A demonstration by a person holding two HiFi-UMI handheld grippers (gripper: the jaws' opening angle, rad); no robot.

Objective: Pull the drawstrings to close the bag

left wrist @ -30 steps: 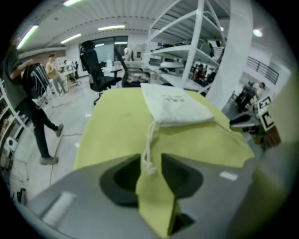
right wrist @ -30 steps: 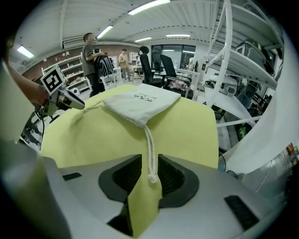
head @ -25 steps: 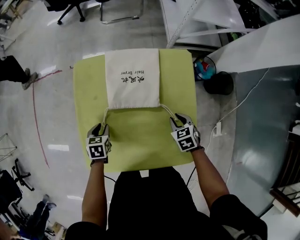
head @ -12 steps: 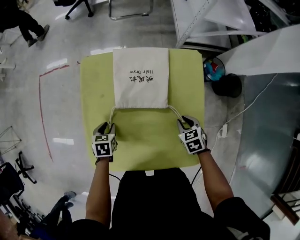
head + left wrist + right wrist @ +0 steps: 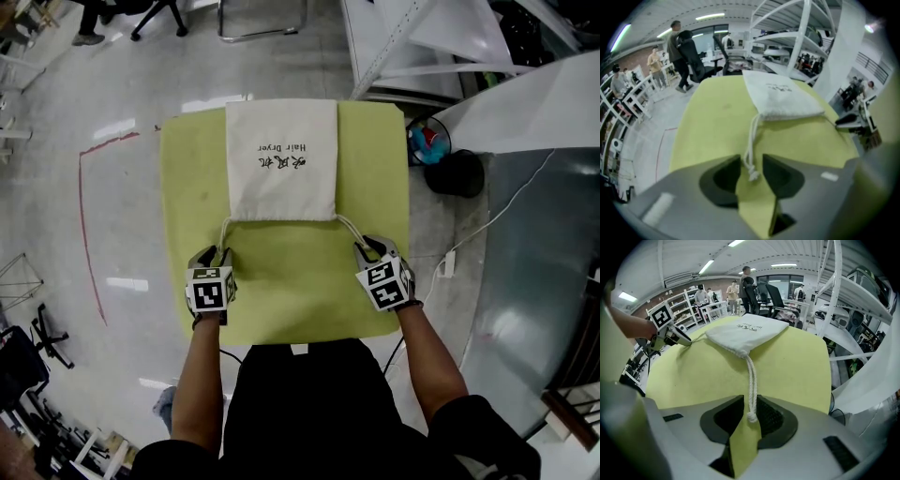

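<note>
A white drawstring bag (image 5: 281,159) with dark print lies flat on the green table (image 5: 187,187), its gathered mouth toward me. A white cord leaves each near corner. The left cord (image 5: 223,232) ends in a knot (image 5: 752,176) between the jaws of my left gripper (image 5: 208,253), with a gap on both sides. The right cord (image 5: 751,376) and its knot (image 5: 751,417) lie between the jaws of my right gripper (image 5: 368,246). Those jaws have just been closing and stand narrow, with a sliver of green still showing beside the cord.
A black bin (image 5: 459,171) and a blue object stand right of the table. A cable with a power strip (image 5: 447,262) lies on the floor there. White shelf frames (image 5: 403,47) rise at the back right. People stand far off in both gripper views.
The head view has shifted slightly. Both grippers stay at the cord ends. A person at the far left has walked further away up the floor.
</note>
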